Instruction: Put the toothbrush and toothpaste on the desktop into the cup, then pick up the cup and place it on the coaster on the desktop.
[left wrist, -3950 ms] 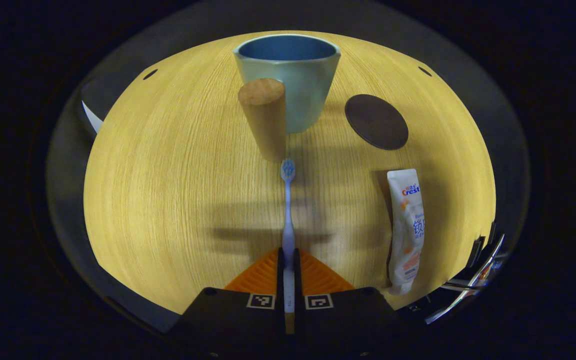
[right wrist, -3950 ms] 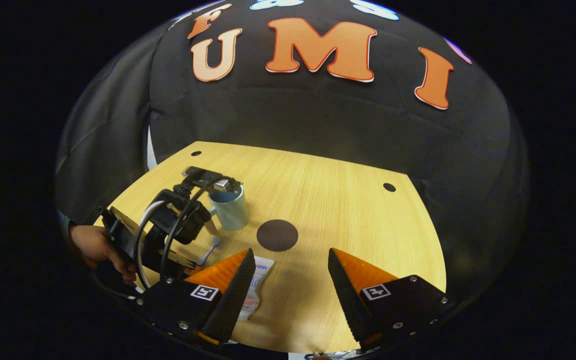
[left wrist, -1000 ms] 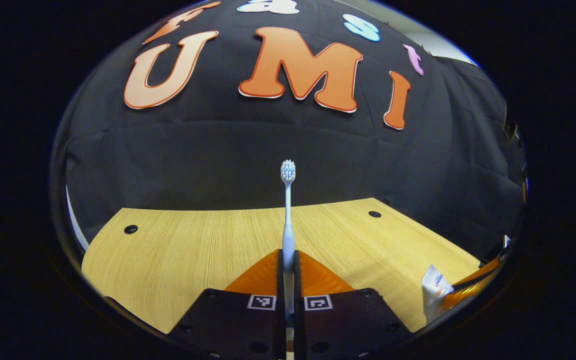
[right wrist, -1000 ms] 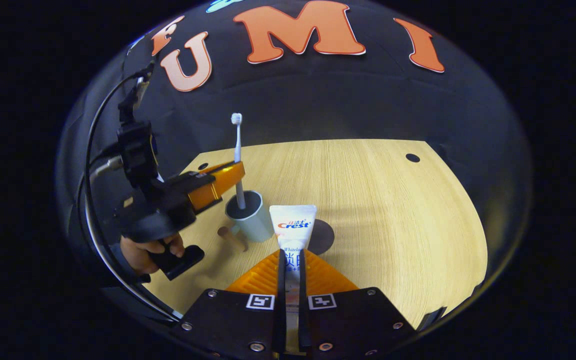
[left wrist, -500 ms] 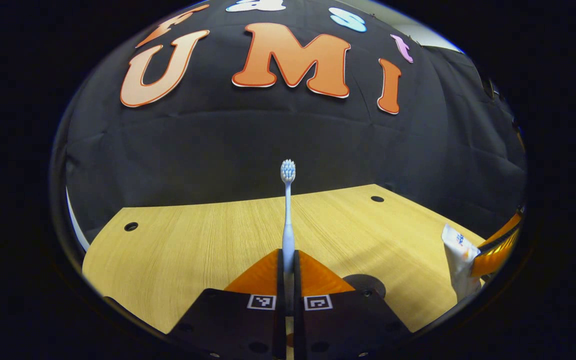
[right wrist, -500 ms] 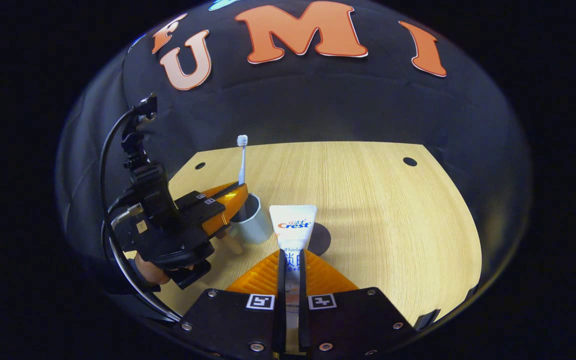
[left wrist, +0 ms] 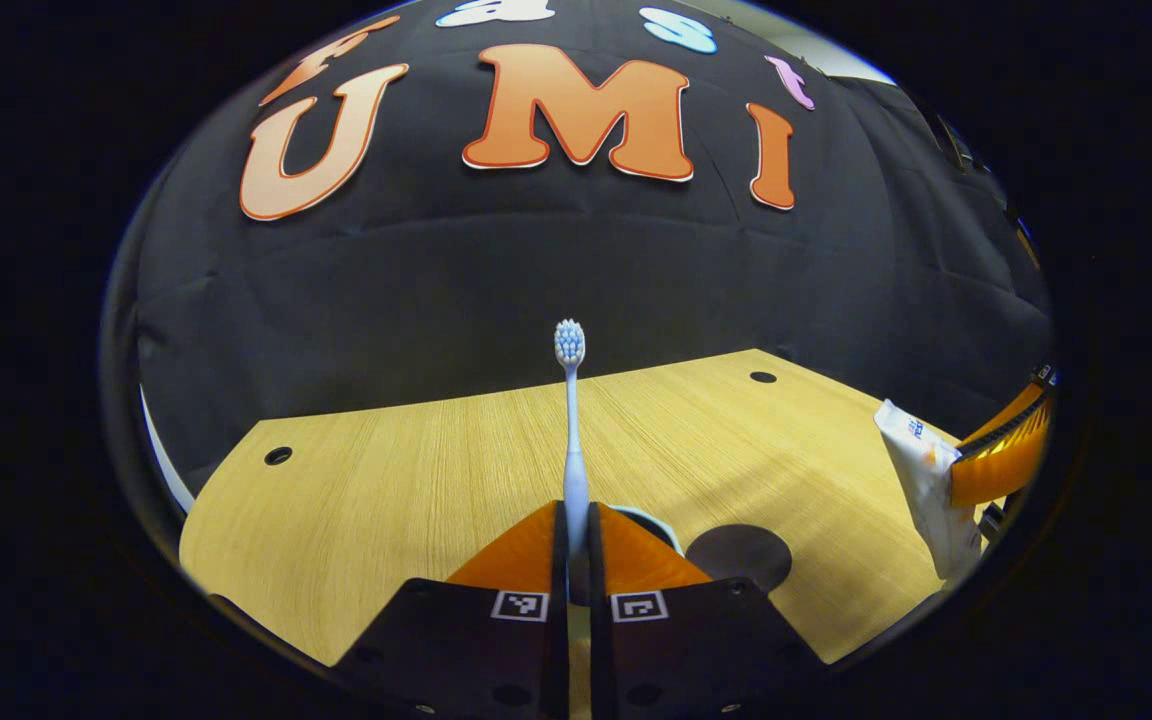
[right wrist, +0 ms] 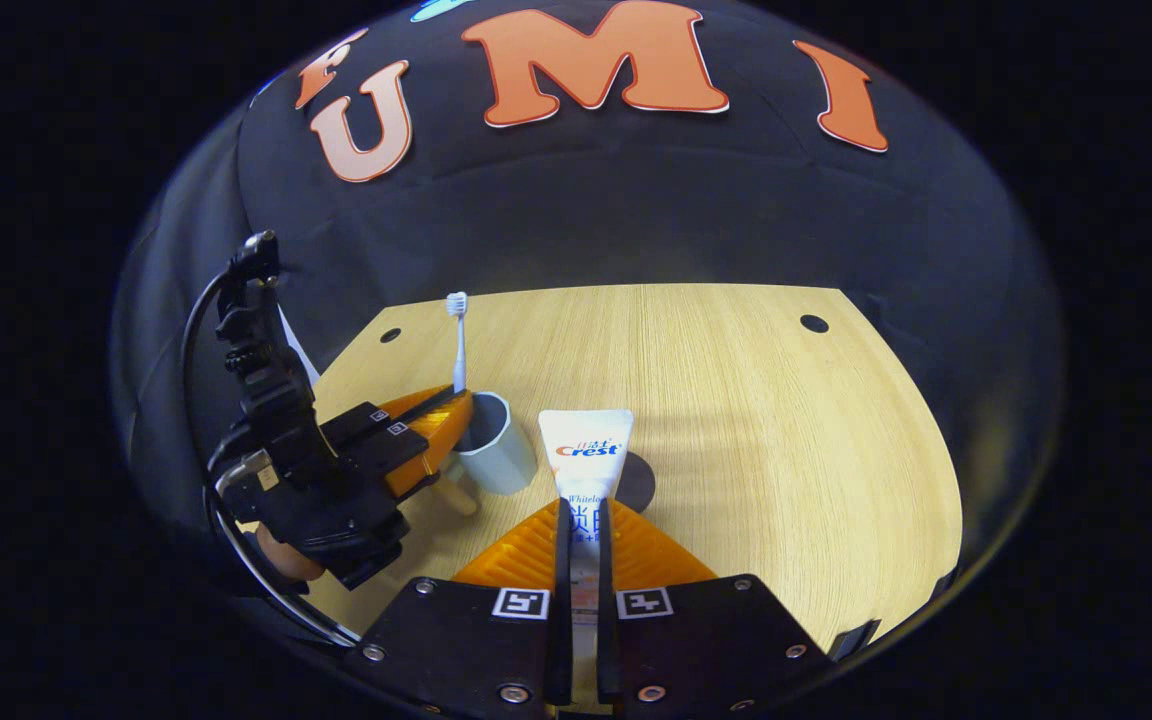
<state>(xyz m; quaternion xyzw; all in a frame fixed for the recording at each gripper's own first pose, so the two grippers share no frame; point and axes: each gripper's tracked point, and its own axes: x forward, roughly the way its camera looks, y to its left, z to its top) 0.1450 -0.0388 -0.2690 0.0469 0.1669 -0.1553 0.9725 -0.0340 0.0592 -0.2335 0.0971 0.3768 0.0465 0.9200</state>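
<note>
Right gripper view: left claw [right wrist: 441, 420] grips the white-and-blue plastic toothbrush [right wrist: 457, 335] upright, handle in the pale blue cup [right wrist: 496, 455] at ten o'clock; releasing comes next. Right claw [right wrist: 576, 545] clamps the white toothpaste tube [right wrist: 584, 455]; round dark coaster [right wrist: 636, 480] lies beside the cup on the wooden bench [right wrist: 736, 420].

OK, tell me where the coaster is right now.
In the right gripper view the coaster lies flat on the desktop, partly hidden behind the toothpaste, just right of the cup. In the left gripper view it lies beside the cup's rim.
</note>
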